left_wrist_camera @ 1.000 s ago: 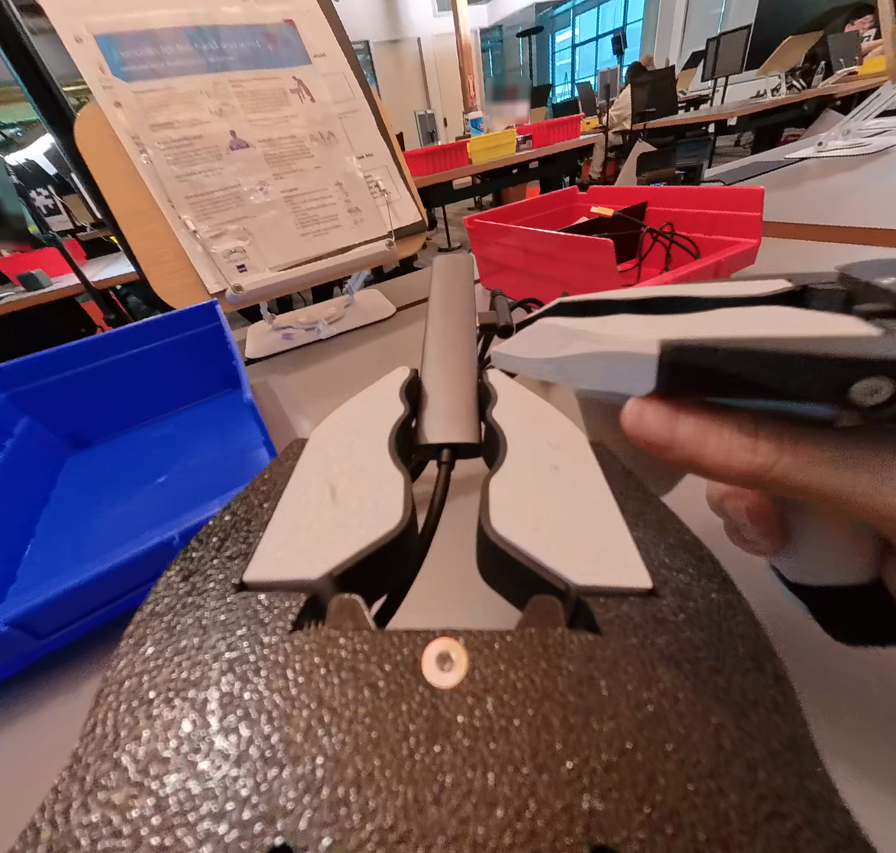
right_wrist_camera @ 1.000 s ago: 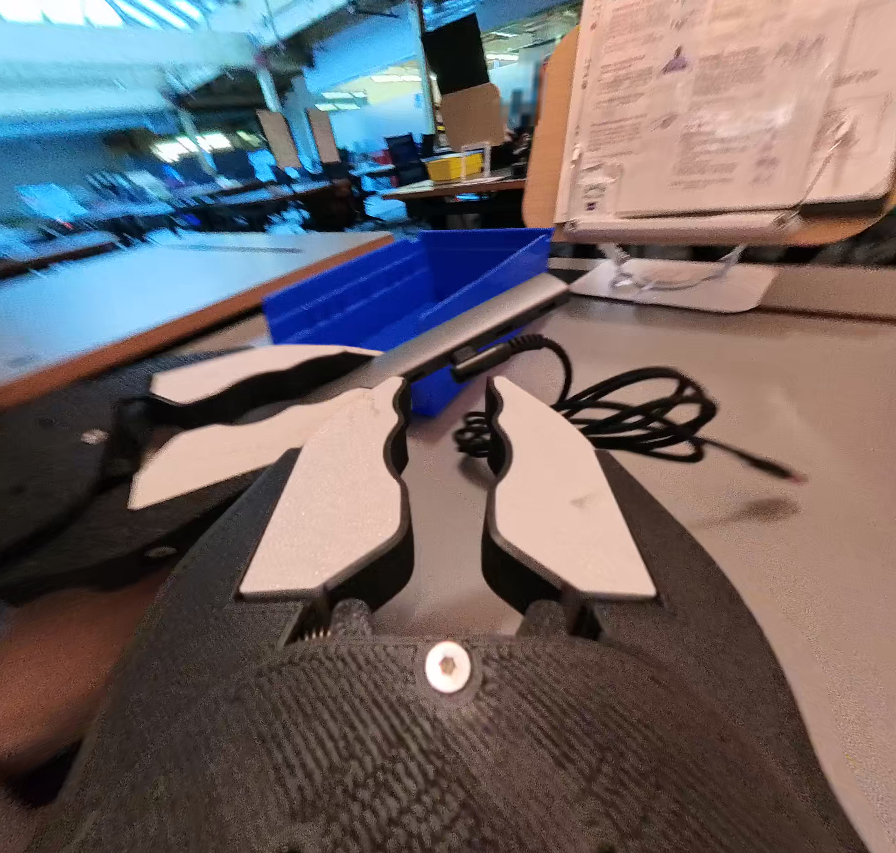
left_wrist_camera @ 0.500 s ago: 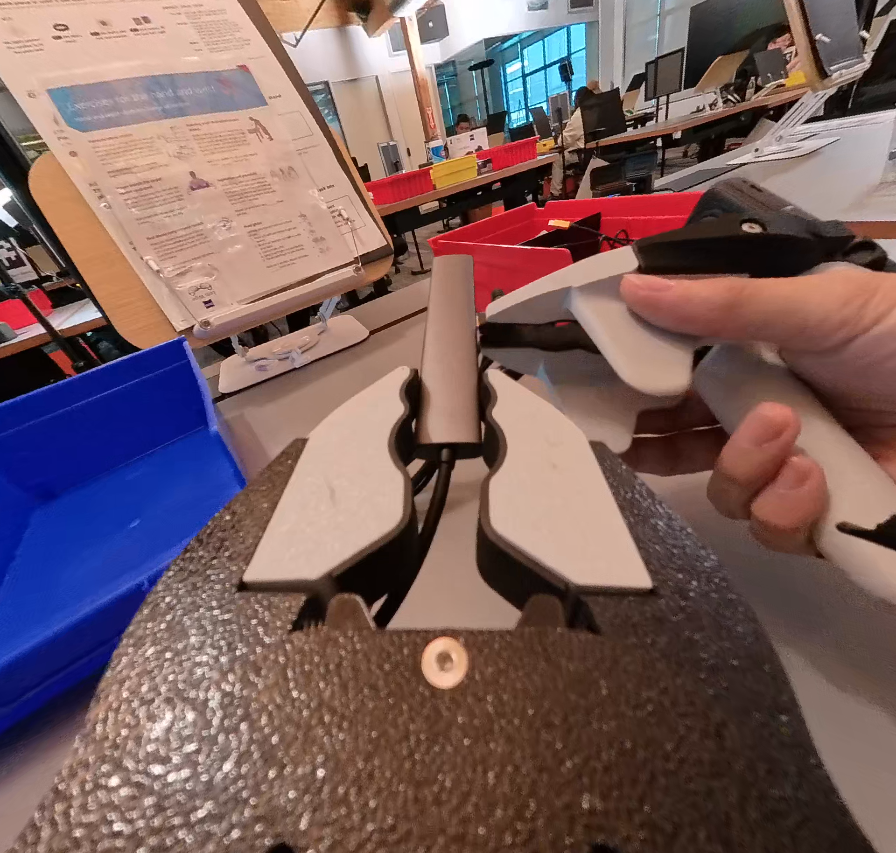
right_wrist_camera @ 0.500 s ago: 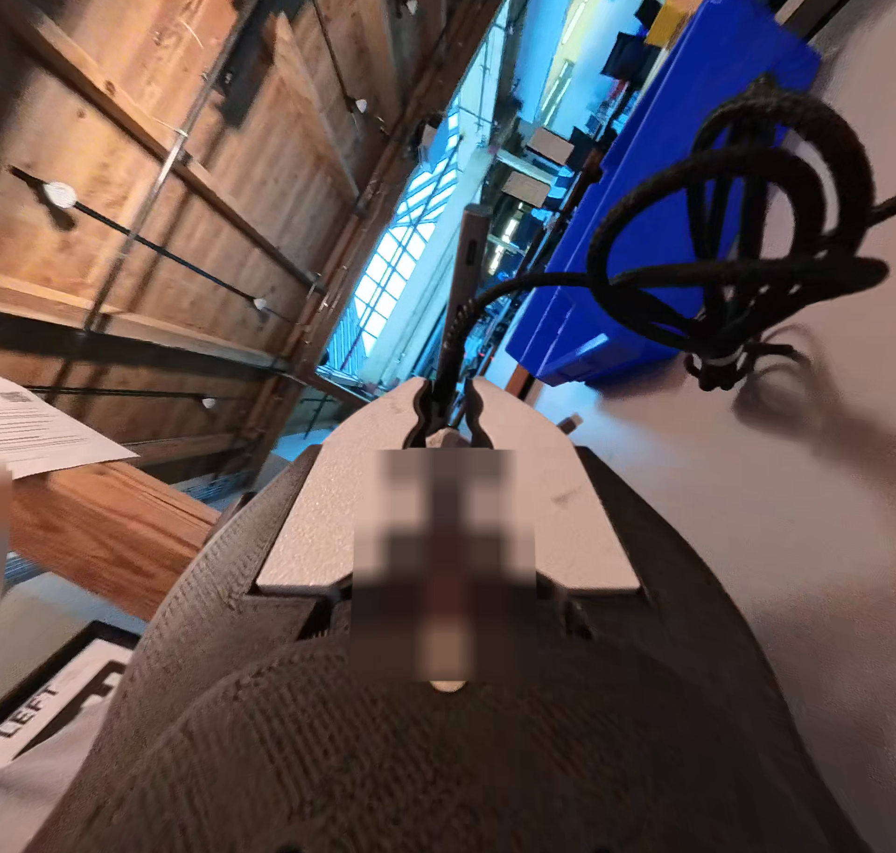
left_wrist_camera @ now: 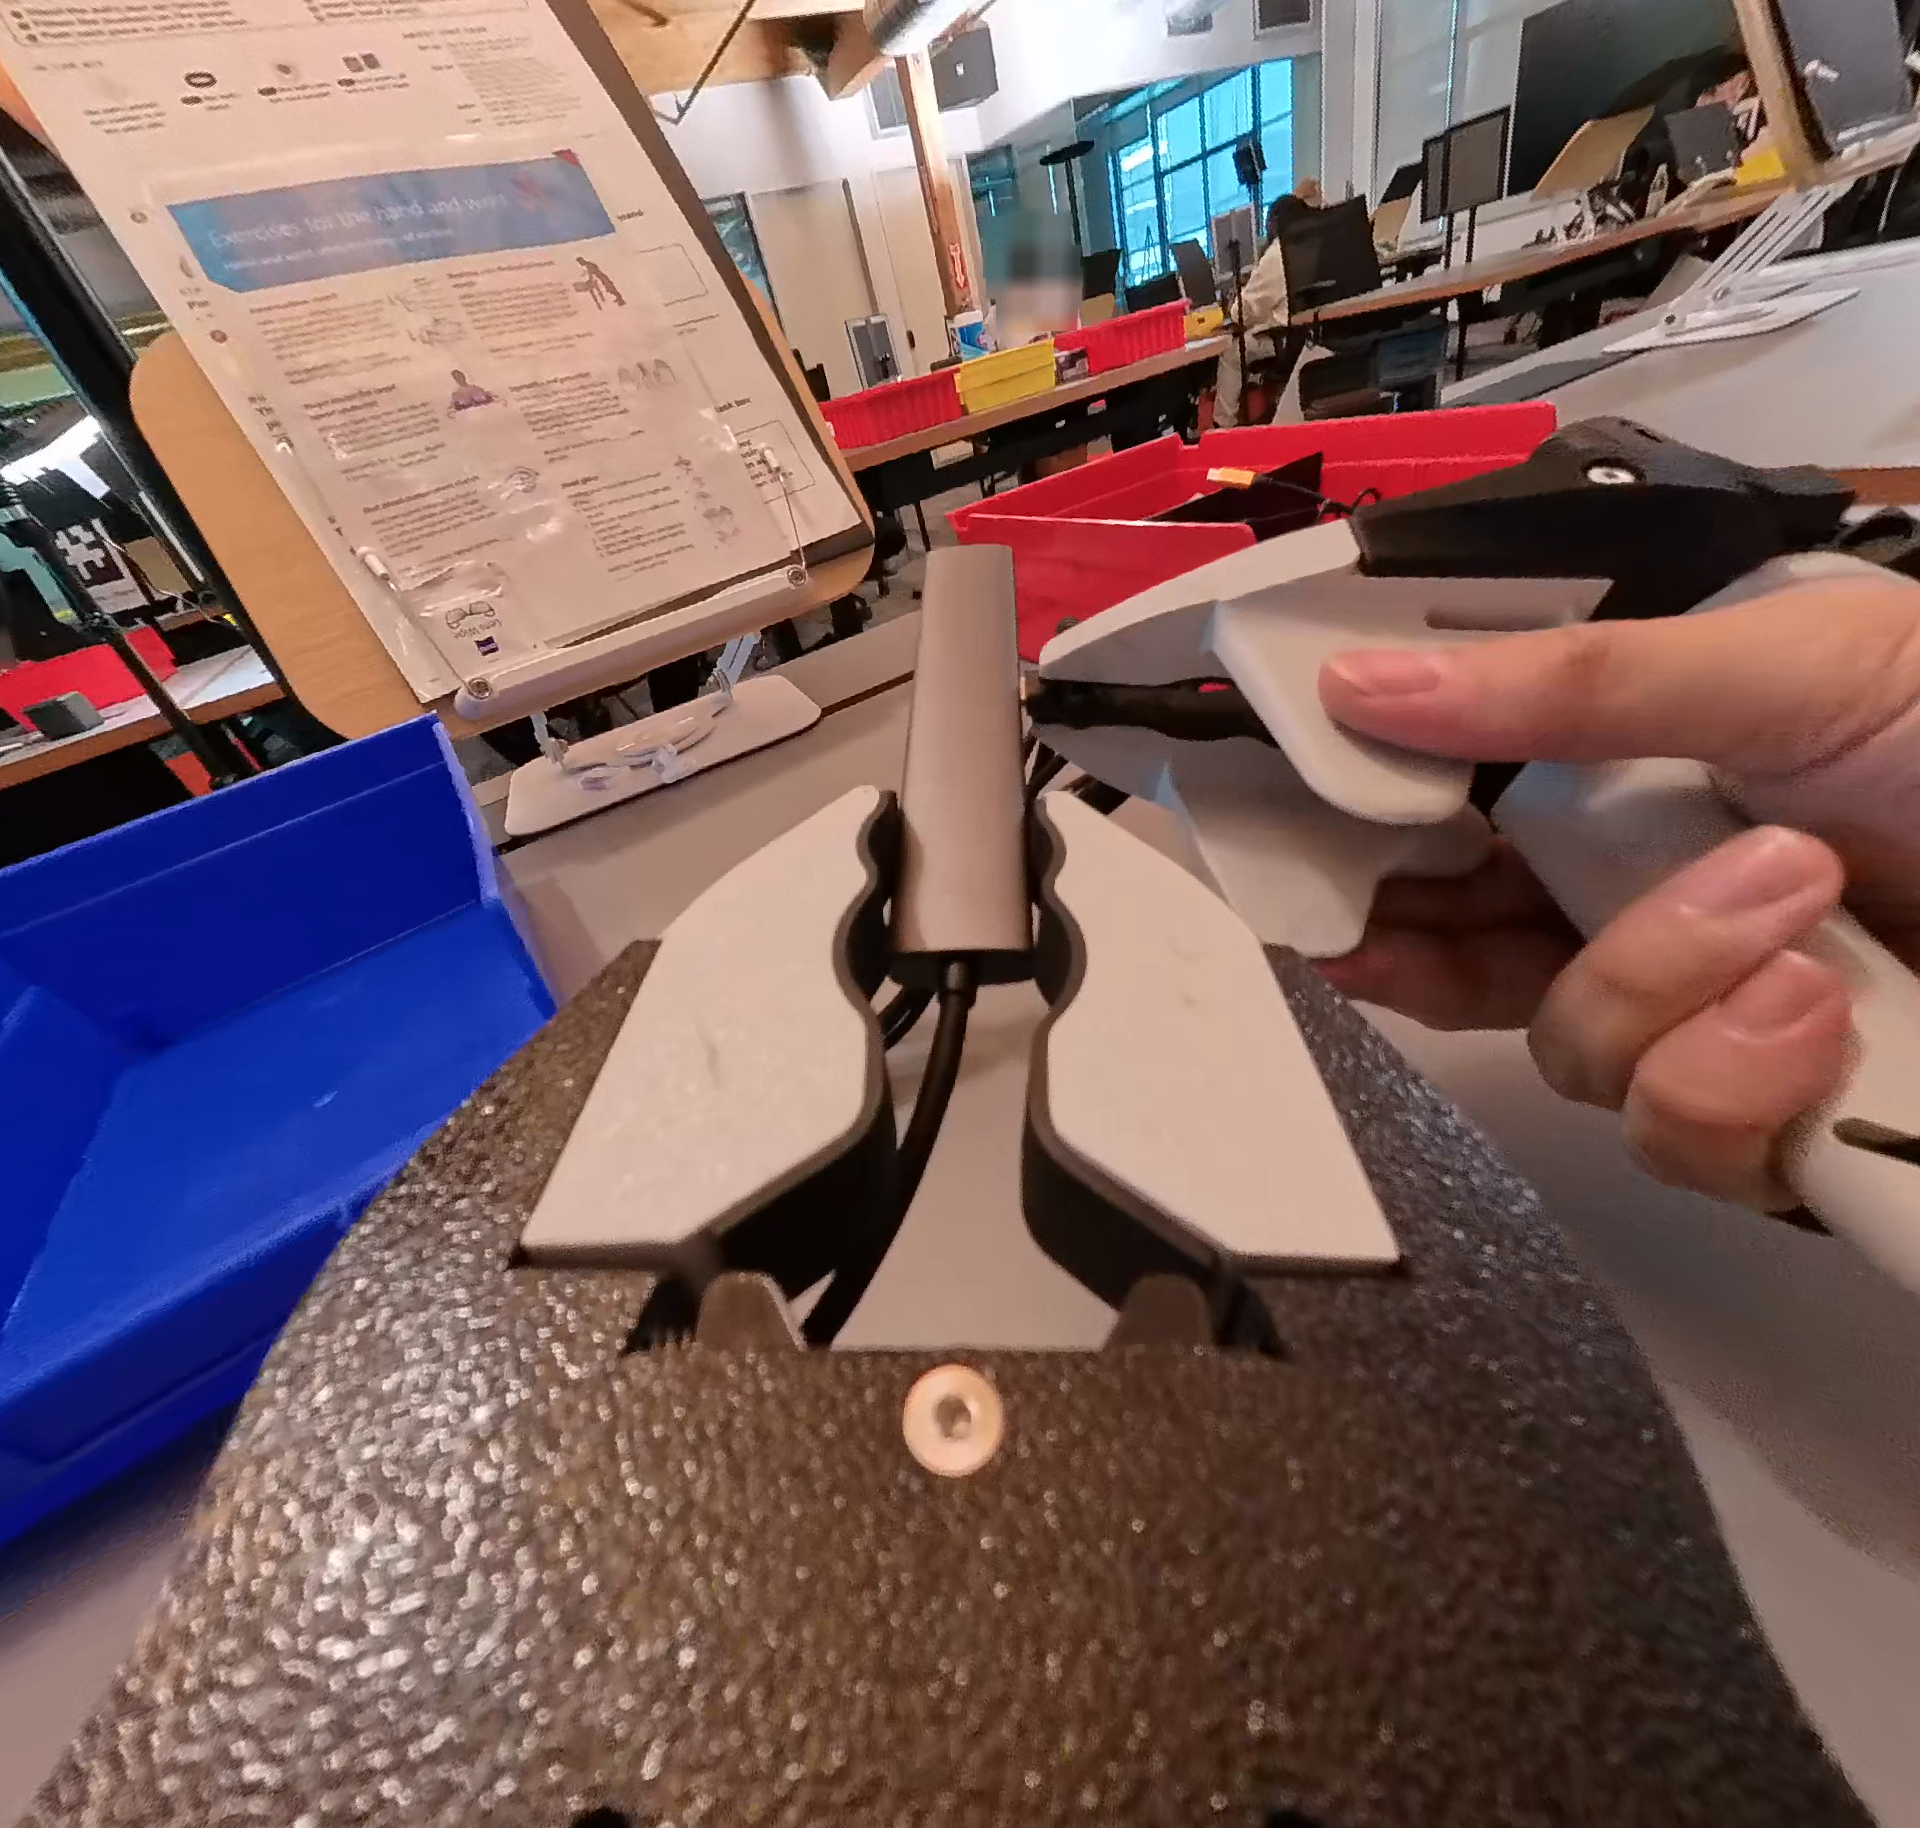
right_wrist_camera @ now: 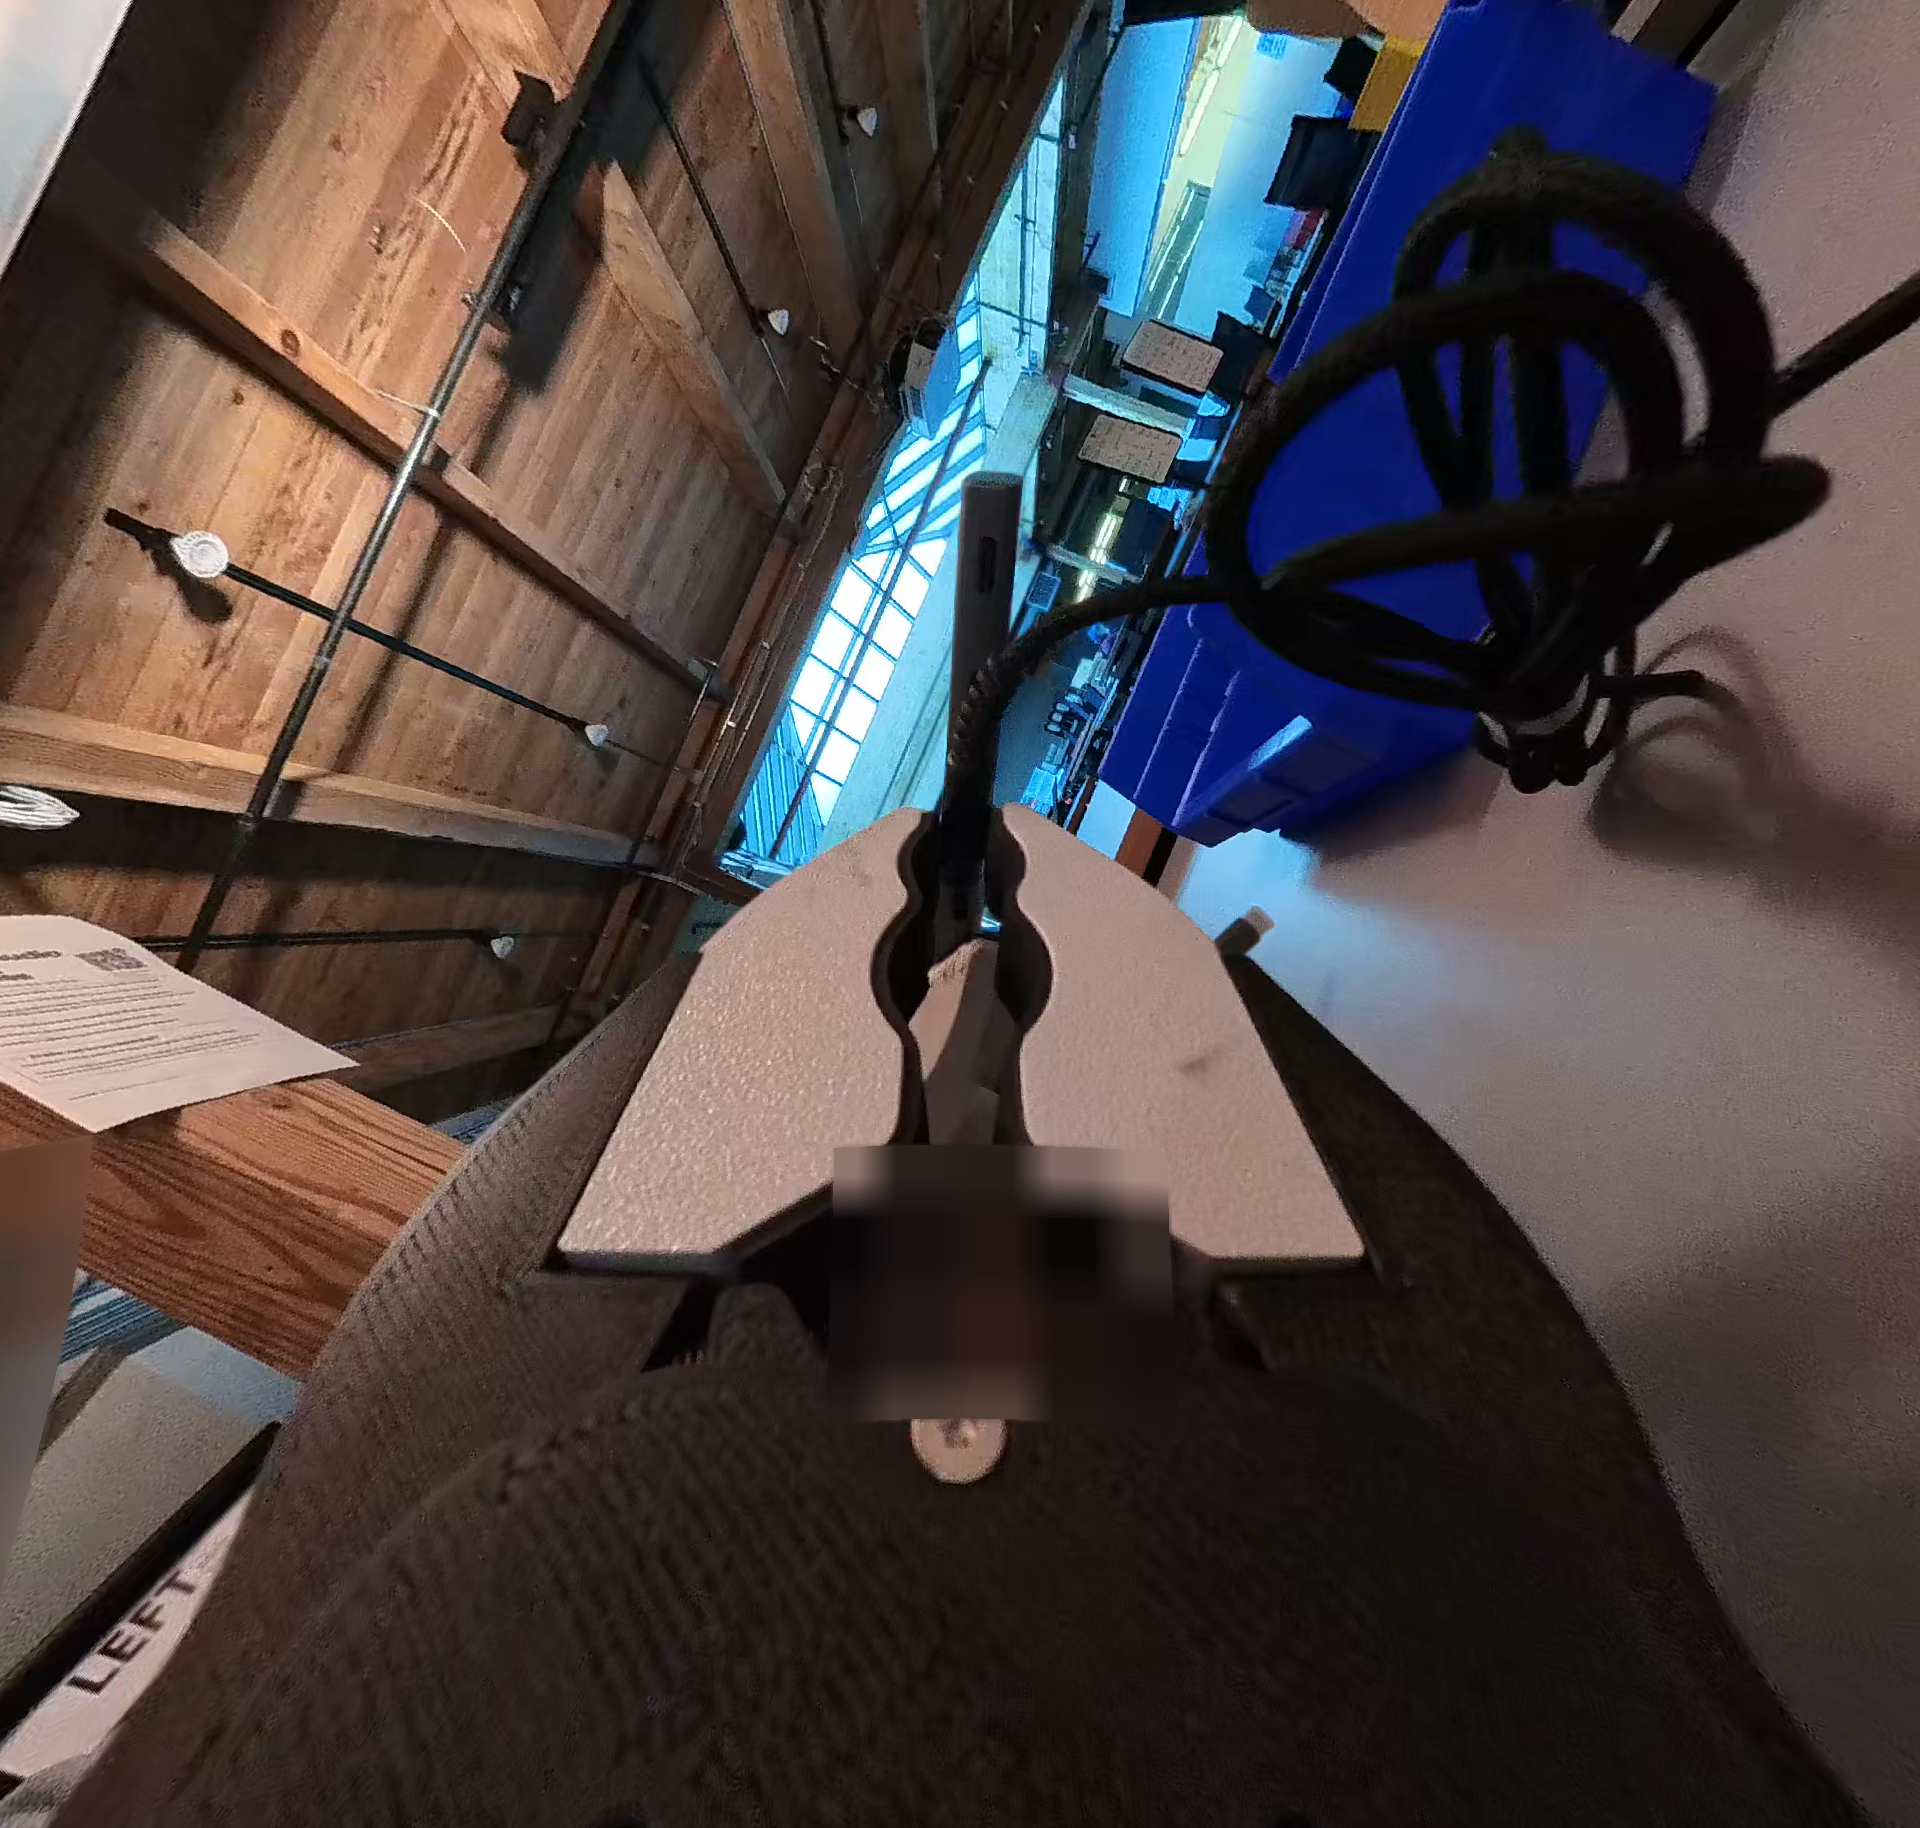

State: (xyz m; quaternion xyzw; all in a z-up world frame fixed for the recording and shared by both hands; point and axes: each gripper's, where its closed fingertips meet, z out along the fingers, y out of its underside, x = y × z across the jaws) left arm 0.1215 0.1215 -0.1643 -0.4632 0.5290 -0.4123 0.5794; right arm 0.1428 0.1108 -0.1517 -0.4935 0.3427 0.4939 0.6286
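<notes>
My left gripper (left_wrist_camera: 958, 822) is shut on a slim grey hub bar (left_wrist_camera: 961, 739) and holds it above the table, pointing away; its short black lead (left_wrist_camera: 930, 1082) runs back between the fingers. My right gripper (left_wrist_camera: 1049, 698) comes in from the right, held by a hand (left_wrist_camera: 1662, 905), and is shut on the plug of a black cable (left_wrist_camera: 1132, 710) at the bar's right side. In the right wrist view, rolled sideways, the right gripper (right_wrist_camera: 961, 843) pinches that plug, the grey bar (right_wrist_camera: 982, 573) stands beyond it, and the cable's bundled coil (right_wrist_camera: 1527, 521) hangs to the right.
A blue bin (left_wrist_camera: 208, 1051) sits left on the grey table (left_wrist_camera: 1714, 1415); it also shows in the right wrist view (right_wrist_camera: 1382, 573). A red bin (left_wrist_camera: 1195, 531) with dark items stands behind. A tilted document stand (left_wrist_camera: 416, 344) is at the back left. Desks and a seated person are far off. My two grippers' fingertips are within a few centimetres of each other.
A second ago the right gripper was open beside the bar; it closed on the cable plug and rolled onto its side, lifting the coil. The left gripper kept hold of the bar.
</notes>
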